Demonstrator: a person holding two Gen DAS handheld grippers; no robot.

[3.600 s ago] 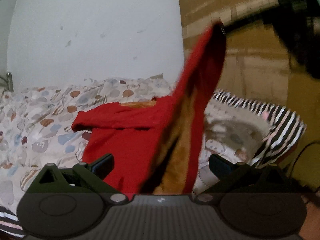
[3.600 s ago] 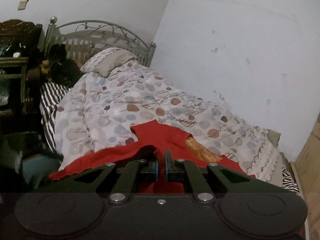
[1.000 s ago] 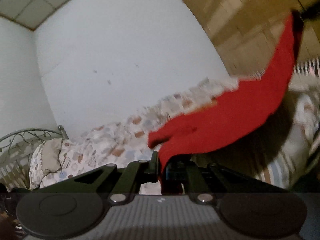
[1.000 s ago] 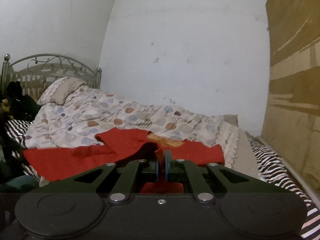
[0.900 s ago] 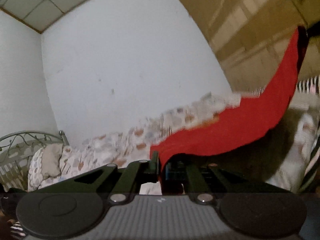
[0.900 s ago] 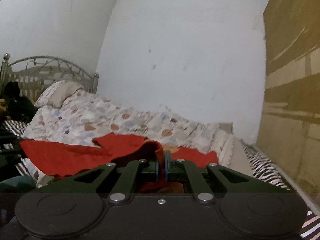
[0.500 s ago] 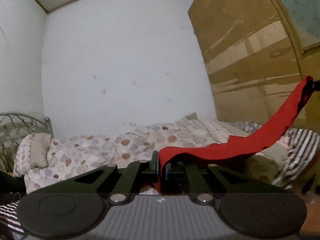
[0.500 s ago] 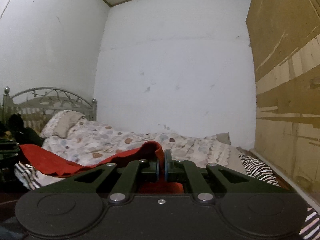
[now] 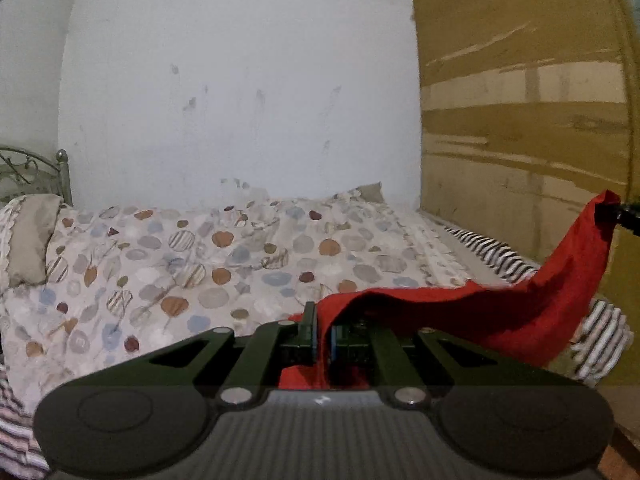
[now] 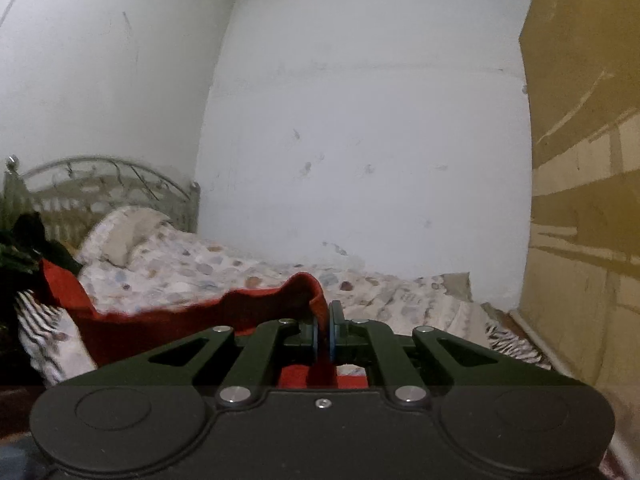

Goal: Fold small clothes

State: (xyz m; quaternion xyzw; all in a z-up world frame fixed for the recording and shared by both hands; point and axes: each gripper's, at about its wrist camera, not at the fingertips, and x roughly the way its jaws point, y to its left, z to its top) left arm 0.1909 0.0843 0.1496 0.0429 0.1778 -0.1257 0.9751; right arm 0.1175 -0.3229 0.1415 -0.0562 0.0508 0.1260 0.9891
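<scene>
**Garment held at both ends above bed**

Garment, red, is suspended between the two grippers and is stretched as a sagging band in front of the bed. In the left wrist view, the left gripper is seen with its jaws closed on one edge of the cloth; a fold of red fabric is pinched between the blue pads and hangs down behind the fingers. From this point the cloth is draped to the right and rises to a peak at the frame edge, where it is held by the right gripper, of which only a dark tip is visible.

In the right wrist view, the right gripper is likewise closed on the garment, with red fabric clamped between its pads. The cloth runs from here to the left and upward to its far corner near the frame edge, where the holding point is too dark to be resolved.

The bed is covered by a spotted quilt. A pillow lies at the metal headboard. A striped sheet is exposed at the foot end, beside a brown panel. A white wall stands behind the bed.
</scene>
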